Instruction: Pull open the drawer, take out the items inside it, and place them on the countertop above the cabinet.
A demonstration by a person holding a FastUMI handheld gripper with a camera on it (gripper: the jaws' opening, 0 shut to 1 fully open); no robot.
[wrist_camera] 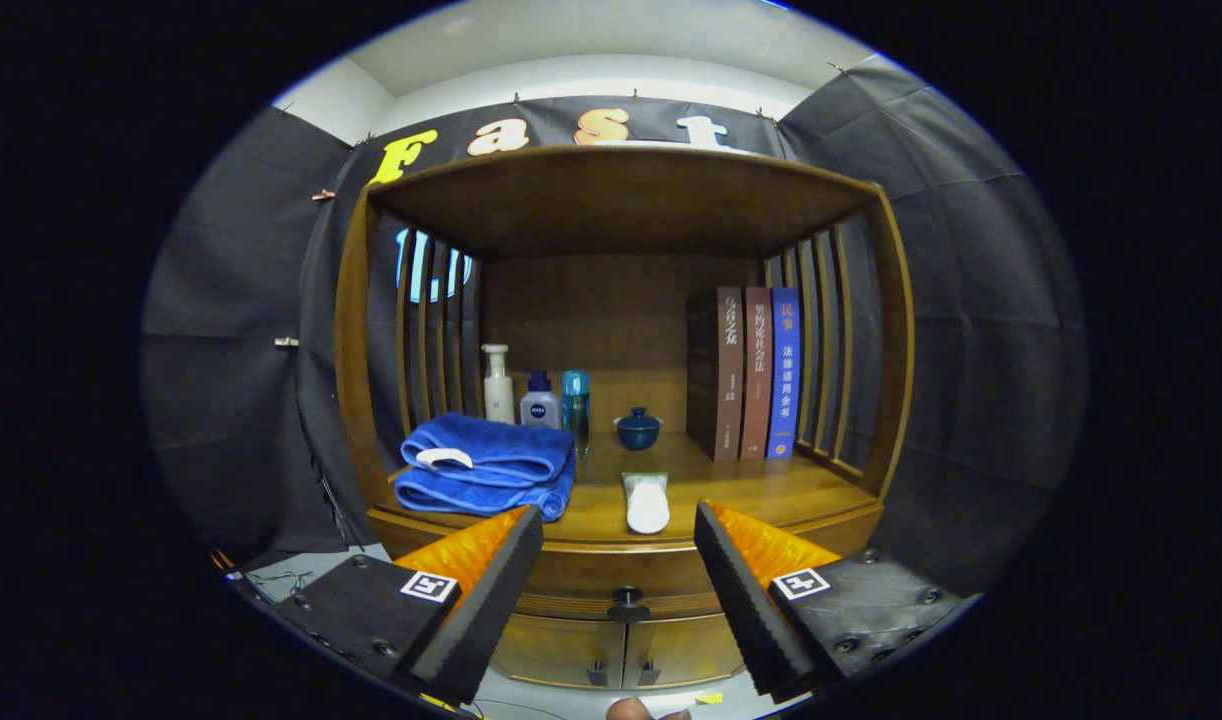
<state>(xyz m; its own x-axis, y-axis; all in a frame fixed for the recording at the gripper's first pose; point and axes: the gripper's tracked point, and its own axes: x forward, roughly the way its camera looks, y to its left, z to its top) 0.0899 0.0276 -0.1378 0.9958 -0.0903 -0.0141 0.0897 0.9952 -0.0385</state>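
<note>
Looking along the fingers, we see the gripper held wide open with nothing between its jaws, facing the wooden cabinet squarely. The drawer under the countertop appears closed, and its small dark knob sits in the gap between the two fingers, a little low and just ahead of them, roughly on the centre line.

On the countertop, near its front edge, lies a white tube, its long axis pointing from front to back, almost straight beyond the knob. A folded blue towel rests at the front left corner. We cannot tell which of these things, if any, came out of the drawer, nor what is inside it.

So this scene fits two cases: a drawer with its items waiting inside, or a drawer emptied and pushed shut, with the items lying above. For any pull, the relation that counts is knob to jaws: centred between them, slightly below.
</note>
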